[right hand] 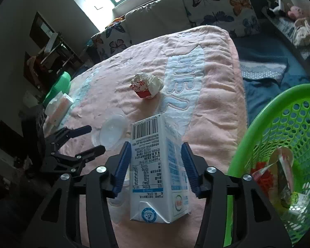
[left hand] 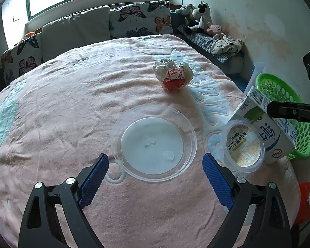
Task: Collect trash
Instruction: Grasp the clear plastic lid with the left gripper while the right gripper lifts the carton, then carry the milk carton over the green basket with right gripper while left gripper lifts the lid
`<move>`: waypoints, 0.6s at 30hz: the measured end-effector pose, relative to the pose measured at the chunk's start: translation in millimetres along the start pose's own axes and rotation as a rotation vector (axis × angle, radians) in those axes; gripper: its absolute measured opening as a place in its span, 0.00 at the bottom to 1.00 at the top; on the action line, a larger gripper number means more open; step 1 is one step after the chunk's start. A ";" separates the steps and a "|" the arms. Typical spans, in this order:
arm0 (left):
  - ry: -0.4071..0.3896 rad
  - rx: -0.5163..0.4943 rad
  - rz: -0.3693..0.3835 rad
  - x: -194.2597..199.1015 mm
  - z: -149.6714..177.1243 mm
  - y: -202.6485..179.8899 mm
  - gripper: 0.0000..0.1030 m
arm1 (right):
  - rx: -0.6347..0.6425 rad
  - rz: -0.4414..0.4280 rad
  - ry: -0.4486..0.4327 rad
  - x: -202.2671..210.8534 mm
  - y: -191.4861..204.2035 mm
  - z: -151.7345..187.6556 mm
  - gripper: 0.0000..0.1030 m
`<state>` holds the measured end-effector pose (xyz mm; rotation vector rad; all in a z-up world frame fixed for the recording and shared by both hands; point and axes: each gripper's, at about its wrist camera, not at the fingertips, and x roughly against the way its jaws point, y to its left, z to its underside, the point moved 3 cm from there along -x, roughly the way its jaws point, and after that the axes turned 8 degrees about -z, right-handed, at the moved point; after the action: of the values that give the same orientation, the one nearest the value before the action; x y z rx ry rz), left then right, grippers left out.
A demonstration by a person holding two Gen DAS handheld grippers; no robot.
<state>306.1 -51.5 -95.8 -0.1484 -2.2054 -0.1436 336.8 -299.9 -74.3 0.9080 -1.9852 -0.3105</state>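
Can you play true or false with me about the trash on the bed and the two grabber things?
1. The right gripper has the milk carton between its jaws. True.
2. The crumpled wrapper is already in the green basket. False: it lies on the pink blanket.
3. The left gripper is open, holding nothing. True; the clear plastic lid lies just ahead of its jaws.
4. The green basket has nothing inside. False: some wrappers already lie in it.
5. The yogurt cup sits beside the milk carton. True.
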 end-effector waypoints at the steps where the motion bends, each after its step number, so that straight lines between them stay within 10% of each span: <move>1: -0.001 -0.006 -0.002 -0.5 -0.7 -0.7 0.86 | 0.009 0.008 -0.001 0.2 1.5 0.6 0.52; 18: 0.031 -0.009 -0.004 -23.8 -7.2 -1.8 0.87 | 0.229 0.273 0.014 -16.2 32.3 17.8 0.42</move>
<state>325.6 -55.7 -110.7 -0.1456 -2.1743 -0.1573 312.1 -268.2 -77.3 0.7624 -2.1295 0.0791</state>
